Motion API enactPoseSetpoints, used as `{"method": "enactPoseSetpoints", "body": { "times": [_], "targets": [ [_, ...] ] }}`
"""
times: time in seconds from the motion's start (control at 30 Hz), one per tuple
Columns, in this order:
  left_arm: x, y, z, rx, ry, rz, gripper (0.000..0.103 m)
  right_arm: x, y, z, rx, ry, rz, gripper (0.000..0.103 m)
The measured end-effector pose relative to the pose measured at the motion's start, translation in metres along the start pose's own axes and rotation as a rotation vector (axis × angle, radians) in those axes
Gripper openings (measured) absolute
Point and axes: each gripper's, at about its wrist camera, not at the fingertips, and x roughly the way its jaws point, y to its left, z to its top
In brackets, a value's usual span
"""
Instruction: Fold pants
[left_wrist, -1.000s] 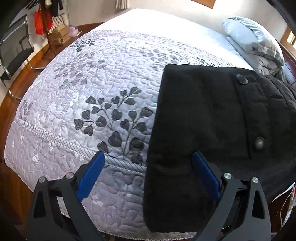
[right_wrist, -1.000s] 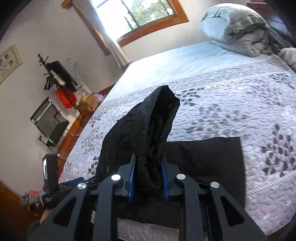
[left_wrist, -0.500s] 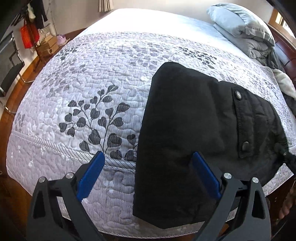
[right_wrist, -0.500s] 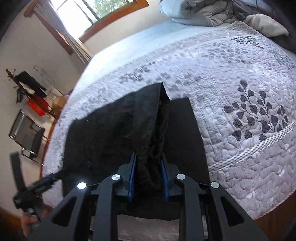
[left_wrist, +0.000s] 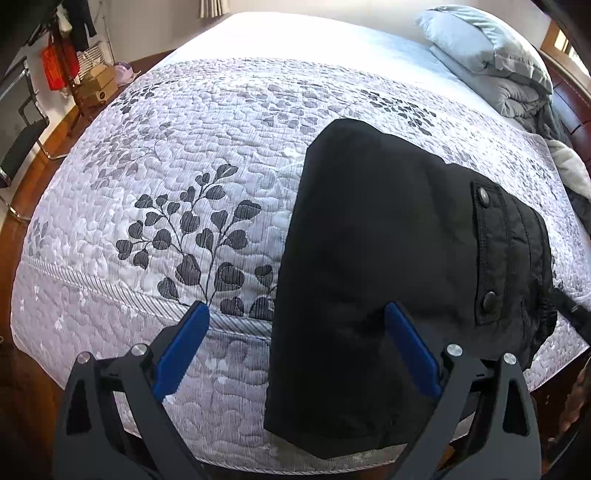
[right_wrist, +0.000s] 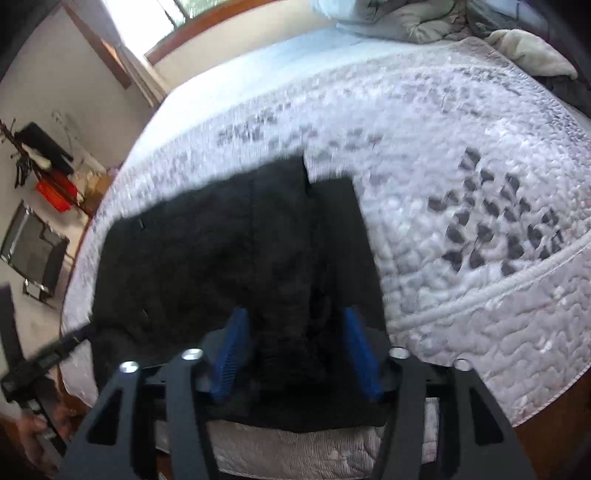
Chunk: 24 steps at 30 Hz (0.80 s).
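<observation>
Right fingers (right_wrist: 236, 350) parted, pants (right_wrist: 236, 258) between

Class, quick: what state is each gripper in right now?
Left gripper: open, holding nothing.
Right gripper: just opened; pants lie between its jaws, released.

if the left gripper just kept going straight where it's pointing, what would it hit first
Most likely the quilted bedspread beside the left edge of the folded black pants. The left gripper has open jaws that straddle that edge, so depth is unclear.
</observation>
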Motion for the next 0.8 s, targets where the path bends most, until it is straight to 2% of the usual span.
{"method": "enactPoseSetpoints", "body": {
  "times": [0.13, 0.23, 0.37, 0.43, 0.47, 0.5, 0.57, 0.67, 0.8],
  "targets": [
    [0.001, 0.004, 0.001, -0.015, 0.005, -0.006, 0.096, 0.009, 0.004, 0.029, -0.020, 0.013, 0.024, 0.075],
    [0.001, 0.005, 0.000, -0.016, 0.010, -0.006, 0.096, 0.040, 0.001, 0.049, -0.002, 0.080, 0.022, 0.075],
    [0.001, 0.005, 0.000, -0.013, 0.008, 0.002, 0.096, 0.065, -0.002, 0.057, 0.013, 0.132, 0.058, 0.075],
    [0.002, 0.003, 0.000, -0.009, 0.008, 0.007, 0.096, 0.068, 0.001, 0.056, -0.005, 0.134, 0.064, 0.063],
    [0.002, 0.002, 0.000, -0.007, 0.006, 0.007, 0.096, 0.067, 0.003, 0.056, -0.004, 0.137, 0.101, 0.041],
    [0.002, 0.000, 0.000, -0.004, 0.003, 0.008, 0.096, 0.065, 0.004, 0.055, -0.002, 0.131, 0.112, 0.026],
    [0.000, -0.004, 0.001, 0.006, -0.006, 0.010, 0.096, 0.059, 0.010, 0.055, -0.050, 0.110, 0.077, 0.013],
    [-0.004, -0.011, 0.001, 0.025, -0.030, 0.013, 0.096, 0.051, 0.012, 0.056, -0.063, 0.097, 0.078, 0.009],
    [-0.011, -0.017, 0.003, 0.041, -0.059, 0.007, 0.096, 0.031, 0.011, 0.060, -0.057, 0.051, 0.068, 0.008]
  ]
}}
